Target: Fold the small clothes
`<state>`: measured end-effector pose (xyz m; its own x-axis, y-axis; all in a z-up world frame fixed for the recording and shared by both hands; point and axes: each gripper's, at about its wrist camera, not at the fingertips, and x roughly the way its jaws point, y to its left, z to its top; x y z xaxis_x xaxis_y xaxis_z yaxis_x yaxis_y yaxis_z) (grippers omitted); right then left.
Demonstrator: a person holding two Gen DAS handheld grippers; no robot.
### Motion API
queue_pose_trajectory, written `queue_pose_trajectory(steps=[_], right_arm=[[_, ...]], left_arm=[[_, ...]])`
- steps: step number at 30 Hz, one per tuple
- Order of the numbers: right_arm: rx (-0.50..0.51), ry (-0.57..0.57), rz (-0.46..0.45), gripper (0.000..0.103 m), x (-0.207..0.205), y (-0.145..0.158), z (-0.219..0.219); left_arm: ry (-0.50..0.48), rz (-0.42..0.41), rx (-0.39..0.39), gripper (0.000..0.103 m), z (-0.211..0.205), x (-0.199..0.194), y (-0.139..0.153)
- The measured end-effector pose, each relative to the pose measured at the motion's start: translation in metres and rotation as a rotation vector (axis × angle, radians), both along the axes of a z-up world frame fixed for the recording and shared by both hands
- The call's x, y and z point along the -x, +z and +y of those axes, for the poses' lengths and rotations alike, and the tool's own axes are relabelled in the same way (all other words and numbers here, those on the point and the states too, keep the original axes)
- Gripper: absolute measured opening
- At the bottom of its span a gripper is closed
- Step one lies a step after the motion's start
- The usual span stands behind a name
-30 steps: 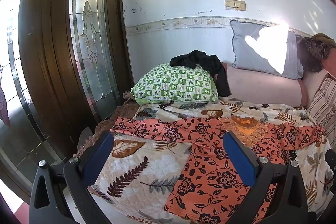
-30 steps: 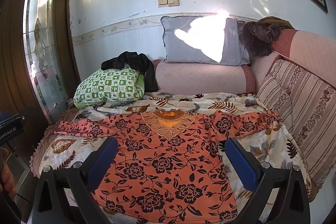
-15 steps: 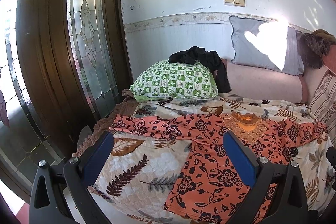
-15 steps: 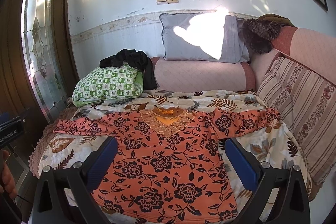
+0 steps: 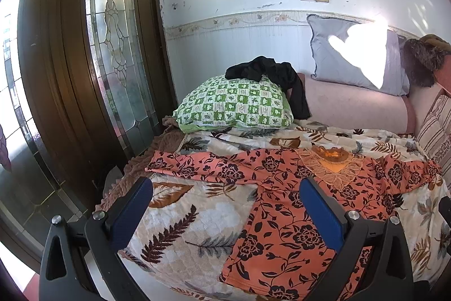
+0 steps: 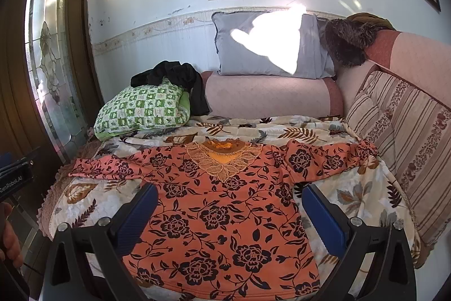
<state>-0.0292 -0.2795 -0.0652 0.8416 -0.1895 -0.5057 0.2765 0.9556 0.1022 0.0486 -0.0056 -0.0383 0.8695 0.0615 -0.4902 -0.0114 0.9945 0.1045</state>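
An orange long-sleeved top with black flowers [image 6: 225, 205] lies spread flat, front up, on a leaf-patterned bed cover [image 6: 352, 188], both sleeves stretched out sideways. In the left wrist view the same orange top [image 5: 284, 219] fills the lower right, its left sleeve [image 5: 197, 167] reaching toward the bed's left edge. My left gripper [image 5: 225, 212] hangs open above the cover near the hem's left corner, holding nothing. My right gripper [image 6: 229, 216] is open over the top's body, also holding nothing.
A green checked pillow [image 6: 141, 109] with a black garment [image 6: 174, 78] on it sits at the back left. A grey pillow [image 6: 267, 47] rests on a pink bolster [image 6: 267, 98]. Striped cushions [image 6: 403, 137] line the right. A wooden glass-panelled door [image 5: 84, 75] stands left of the bed.
Both views have shifted slightly; the bed and top sit a little lower and farther in frame. The top itself has not moved and both grippers stay open.
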Motion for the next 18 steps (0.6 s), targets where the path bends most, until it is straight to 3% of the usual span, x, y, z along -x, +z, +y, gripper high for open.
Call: queue_pose_trajectory(steps=[18], right_arm=[[-0.014, 0.007, 0.061, 0.103, -0.042, -0.021, -0.005]], left_arm=[[0.012, 0.045, -0.015, 0.103, -0.007, -0.034, -0.019]])
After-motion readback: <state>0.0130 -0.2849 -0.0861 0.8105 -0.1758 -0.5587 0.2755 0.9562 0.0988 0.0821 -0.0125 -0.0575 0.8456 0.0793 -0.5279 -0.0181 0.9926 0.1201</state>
